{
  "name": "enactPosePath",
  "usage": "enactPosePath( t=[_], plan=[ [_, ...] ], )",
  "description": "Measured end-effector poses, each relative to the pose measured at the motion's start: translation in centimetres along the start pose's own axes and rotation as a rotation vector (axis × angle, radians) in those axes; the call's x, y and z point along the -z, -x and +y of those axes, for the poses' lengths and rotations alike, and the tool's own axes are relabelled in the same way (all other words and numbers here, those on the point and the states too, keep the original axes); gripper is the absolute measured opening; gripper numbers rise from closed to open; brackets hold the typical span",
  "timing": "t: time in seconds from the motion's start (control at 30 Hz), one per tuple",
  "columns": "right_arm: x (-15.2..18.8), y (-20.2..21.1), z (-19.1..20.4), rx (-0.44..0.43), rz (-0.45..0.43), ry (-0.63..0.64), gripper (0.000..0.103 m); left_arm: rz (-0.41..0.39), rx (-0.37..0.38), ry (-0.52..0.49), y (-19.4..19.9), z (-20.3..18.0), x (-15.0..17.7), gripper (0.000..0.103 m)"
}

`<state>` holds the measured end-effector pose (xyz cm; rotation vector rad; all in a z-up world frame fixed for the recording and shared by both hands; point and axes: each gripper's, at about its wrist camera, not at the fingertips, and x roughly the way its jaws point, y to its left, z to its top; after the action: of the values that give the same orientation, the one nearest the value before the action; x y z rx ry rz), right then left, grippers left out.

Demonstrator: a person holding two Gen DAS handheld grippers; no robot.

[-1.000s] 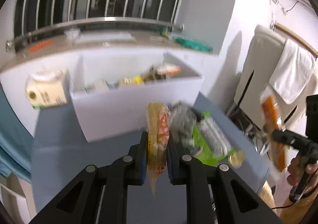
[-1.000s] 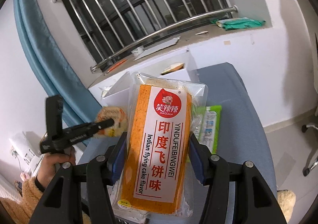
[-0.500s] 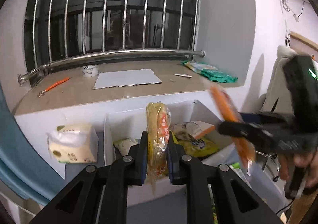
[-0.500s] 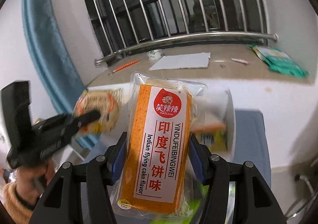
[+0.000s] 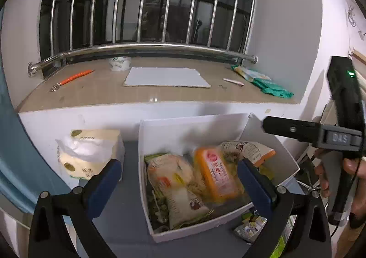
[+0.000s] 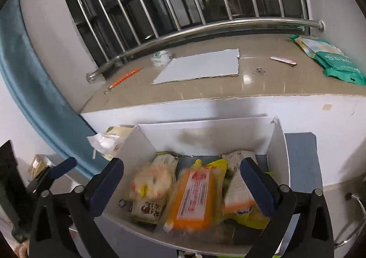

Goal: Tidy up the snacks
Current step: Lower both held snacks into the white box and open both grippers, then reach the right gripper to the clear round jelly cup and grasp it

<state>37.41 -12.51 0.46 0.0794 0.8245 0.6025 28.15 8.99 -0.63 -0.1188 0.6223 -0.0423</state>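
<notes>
Both tongs, left point(image 5: 178, 175) and right point(image 6: 181, 175), are spread wide, nothing held; box point(image 5: 205, 232) below should be cleared before more snacks point(image 5: 251, 228) get grabbed

white box point(image 5: 196, 230), orange snack pack point(image 5: 216, 175) with red-and-white label, blue curtain point(image 6: 34, 88), teal packet point(image 6: 338, 63)

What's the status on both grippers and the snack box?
Left gripper open, empty. Right gripper open, empty. Orange flying-cake pack and pale snack bag lie in the white box. More packets on the table outside it. Nothing in the way.
</notes>
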Motion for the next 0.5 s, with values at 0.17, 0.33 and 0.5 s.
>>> enactPosePath(
  t=[0.17, 0.33, 0.5],
  plan=[
    [0.8, 2.9, 0.4, 0.012, -0.043, 0.037, 0.103, -0.001, 0.015, -0.011, 1.6, -0.7, 0.5, 0.103],
    [2.9, 8.2, 0.4, -0.001, -0.115, 0.060, 0.103, -0.037, 0.038, -0.061, 5.4, -2.1, 1.8, 0.103],
    [8.1, 14.5, -0.2, -0.010, -0.190, 0.093, 0.103, -0.056, 0.101, -0.103, 9.5, -4.2, 4.7, 0.103]
  ],
)
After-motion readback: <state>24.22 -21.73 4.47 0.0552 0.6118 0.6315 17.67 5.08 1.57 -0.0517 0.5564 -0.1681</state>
